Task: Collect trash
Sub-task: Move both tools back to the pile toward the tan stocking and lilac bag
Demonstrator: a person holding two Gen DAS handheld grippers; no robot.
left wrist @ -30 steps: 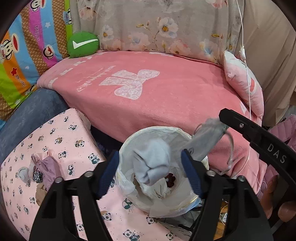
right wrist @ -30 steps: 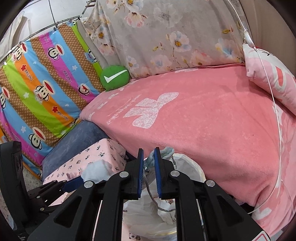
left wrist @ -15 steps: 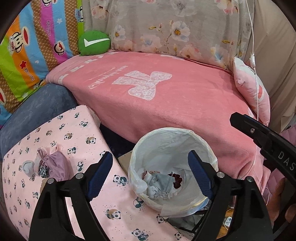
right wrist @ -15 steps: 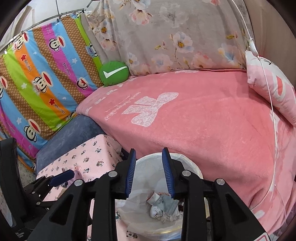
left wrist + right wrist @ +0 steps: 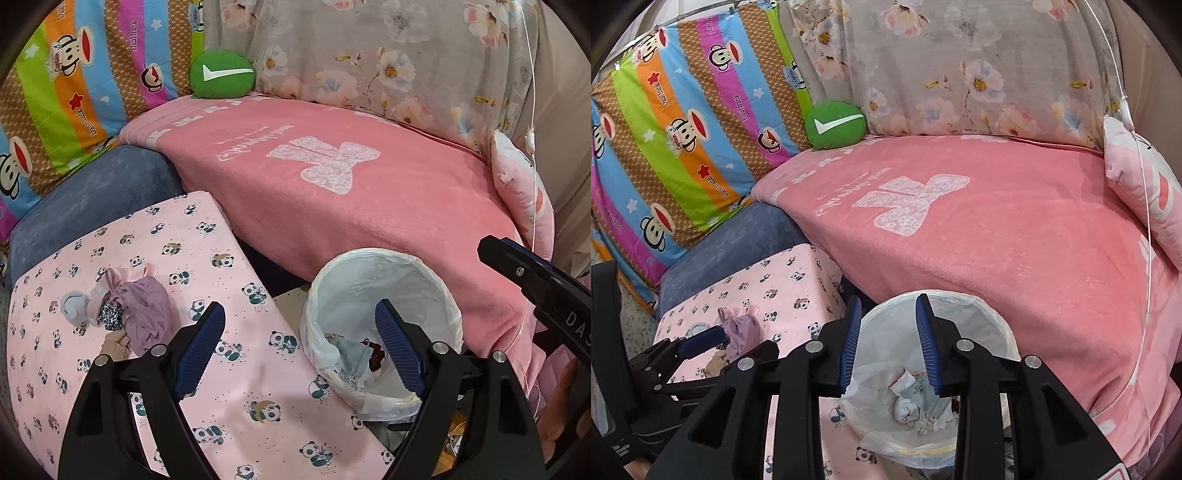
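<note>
Now both grippers, left (image 5: 299,350) and right (image 5: 888,345), have drawn back with fingers spread, empty; crumpled grey cloth (image 5: 916,406) lies inside the round plastic-lined bin (image 5: 1001,332).

Both views were evenly and softly lit, with no single source to be made out and no glare. Only faint shadows were cast, the darkest in the gap under the pink blanket (image 5: 369,206). Focus was held sharp across the middle. Strong fisheye bending was seen toward the edges, and the corners were cut off by a black vignette.
</note>
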